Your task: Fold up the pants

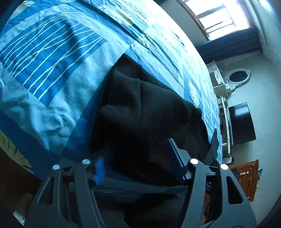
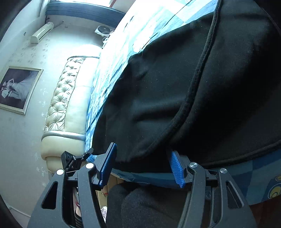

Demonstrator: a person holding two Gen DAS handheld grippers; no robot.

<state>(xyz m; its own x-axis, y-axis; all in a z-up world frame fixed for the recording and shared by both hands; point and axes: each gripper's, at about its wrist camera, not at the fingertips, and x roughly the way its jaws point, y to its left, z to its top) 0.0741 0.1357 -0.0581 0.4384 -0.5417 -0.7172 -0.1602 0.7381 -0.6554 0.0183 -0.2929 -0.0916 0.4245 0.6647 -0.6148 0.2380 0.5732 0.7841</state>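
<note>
The black pants (image 1: 149,108) are seen lying on a bed covered by a blue patterned bedspread (image 1: 52,70), bunched into a folded heap near the bed's edge. In the left wrist view the heap fills the centre and runs from about 11 o'clock down to 5 o'clock, with part of the cloth draped over the edge between the fingers.

The left tongs (image 1: 140,163) are held about half open. Dark cloth lies between the two blue pads (image 1: 100,168), but the pads are not seen pressing on it; a gap is visible on each side, so nothing is gripped.

In the right wrist view the pants (image 2: 193,87) occupy the centre and the whole 3 o'clock side, with a stitched hem curving from 12 o'clock down toward 6 o'clock. The right tongs (image 2: 142,164) are likewise held about half open at 6 o'clock. The lower edge of the cloth hangs just at the tips of the blue pads (image 2: 176,168), yet the pads stand apart from it and no grip is shown.

A tufted cream headboard (image 2: 66,98) is seen at 9 o'clock in the right view, with a framed picture (image 2: 17,89) on the wall beyond it. In the left view a window (image 1: 217,15) is placed at 1 o'clock, a dark television screen (image 1: 242,122) at 3 o'clock, and a wooden cabinet (image 1: 247,177) at 4 o'clock.
</note>
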